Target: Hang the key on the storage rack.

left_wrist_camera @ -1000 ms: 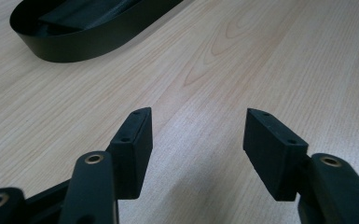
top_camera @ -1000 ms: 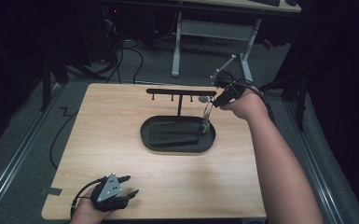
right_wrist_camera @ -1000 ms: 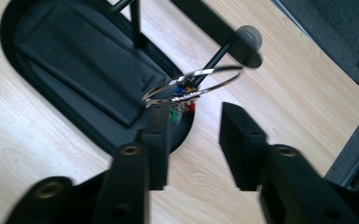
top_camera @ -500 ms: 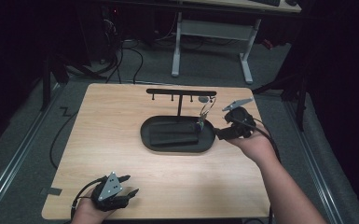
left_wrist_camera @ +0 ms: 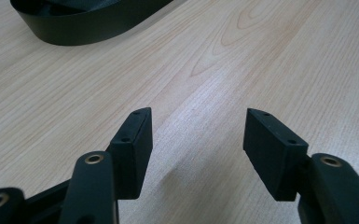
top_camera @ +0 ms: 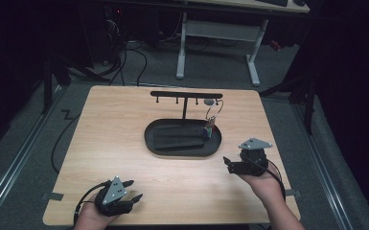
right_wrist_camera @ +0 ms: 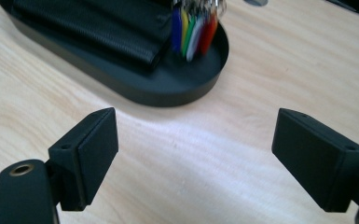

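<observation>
Right hand-held gripper [top_camera: 232, 164] hovers low, jaws just opened.

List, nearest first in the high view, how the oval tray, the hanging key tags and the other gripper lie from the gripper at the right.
From the right gripper:
1. Oval tray, just up-left of it.
2. Key tags, hanging at the tray's right end.
3. Left gripper, at the near left edge.

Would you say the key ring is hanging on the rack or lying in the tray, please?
Hanging. The key ring loops over a peg at the right end of the rack; its coloured tags dangle over the tray.
</observation>
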A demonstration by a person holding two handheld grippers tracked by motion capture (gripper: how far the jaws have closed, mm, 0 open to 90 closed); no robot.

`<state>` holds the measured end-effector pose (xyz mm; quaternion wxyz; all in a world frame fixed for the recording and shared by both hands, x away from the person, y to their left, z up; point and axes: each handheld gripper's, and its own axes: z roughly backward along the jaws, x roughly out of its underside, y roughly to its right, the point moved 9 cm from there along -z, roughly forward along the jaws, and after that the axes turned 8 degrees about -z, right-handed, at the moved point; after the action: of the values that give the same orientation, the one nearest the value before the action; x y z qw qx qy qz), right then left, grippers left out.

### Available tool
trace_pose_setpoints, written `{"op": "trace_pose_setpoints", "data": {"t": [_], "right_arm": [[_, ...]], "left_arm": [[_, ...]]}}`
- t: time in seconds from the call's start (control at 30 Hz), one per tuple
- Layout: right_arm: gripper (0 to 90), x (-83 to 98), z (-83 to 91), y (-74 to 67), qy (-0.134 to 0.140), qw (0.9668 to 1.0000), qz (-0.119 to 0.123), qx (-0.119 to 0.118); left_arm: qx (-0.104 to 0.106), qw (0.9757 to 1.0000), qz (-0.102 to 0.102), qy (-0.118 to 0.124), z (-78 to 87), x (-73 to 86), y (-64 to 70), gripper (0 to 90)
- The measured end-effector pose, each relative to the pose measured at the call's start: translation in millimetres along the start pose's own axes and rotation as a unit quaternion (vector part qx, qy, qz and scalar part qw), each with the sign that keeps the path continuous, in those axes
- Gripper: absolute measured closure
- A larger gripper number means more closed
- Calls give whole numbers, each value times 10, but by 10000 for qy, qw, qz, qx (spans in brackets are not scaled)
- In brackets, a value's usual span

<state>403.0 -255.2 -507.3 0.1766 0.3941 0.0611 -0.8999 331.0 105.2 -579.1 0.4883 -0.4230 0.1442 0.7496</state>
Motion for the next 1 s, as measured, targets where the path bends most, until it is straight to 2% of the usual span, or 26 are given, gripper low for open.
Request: {"op": "trace_pose_setpoints", "data": {"t": [0.13,0.33,0.43,0.5,0.57,0.6,0.67,0.7,0.77,0.8,0.9,1.0], "right_arm": [[141,229,-30,-11,147,9998,-127,-71],[142,572,-88,-96,144,9993,-254,-241],[143,693,-97,-172,245,9993,-168,-232],[142,758,-89,-245,303,9993,-3,-207],[142,798,-55,-306,438,9989,85,-166],[144,810,-23,-322,593,9981,119,-106],[144,835,45,-340,924,9957,-25,-108],[142,836,74,-348,938,9953,-128,-188],[142,830,98,-342,984,9949,-120,-182],[142,859,102,-284,984,9951,-59,17],[142,878,89,-242,948,9953,-203,-23],[143,886,91,-219,959,9951,-237,-6]], "left_arm": [[-22,10000,34,-20,-8,14,-7,430],[-28,10000,60,-61,-7,35,-16,429],[-4,9999,93,-62,-16,45,-14,428],[7,9999,96,-63,-21,49,-10,428],[6,10000,46,-31,-17,42,12,429],[-19,10000,24,-15,-13,34,19,429],[-46,10000,0,6,-9,15,28,429],[-50,10000,-10,2,-9,8,31,428],[-52,10000,-11,6,-14,2,34,427],[-53,10000,-14,-6,-22,2,37,427],[-48,10000,3,-65,-28,16,35,427],[-63,10000,25,-40,-21,16,29,427]]}}
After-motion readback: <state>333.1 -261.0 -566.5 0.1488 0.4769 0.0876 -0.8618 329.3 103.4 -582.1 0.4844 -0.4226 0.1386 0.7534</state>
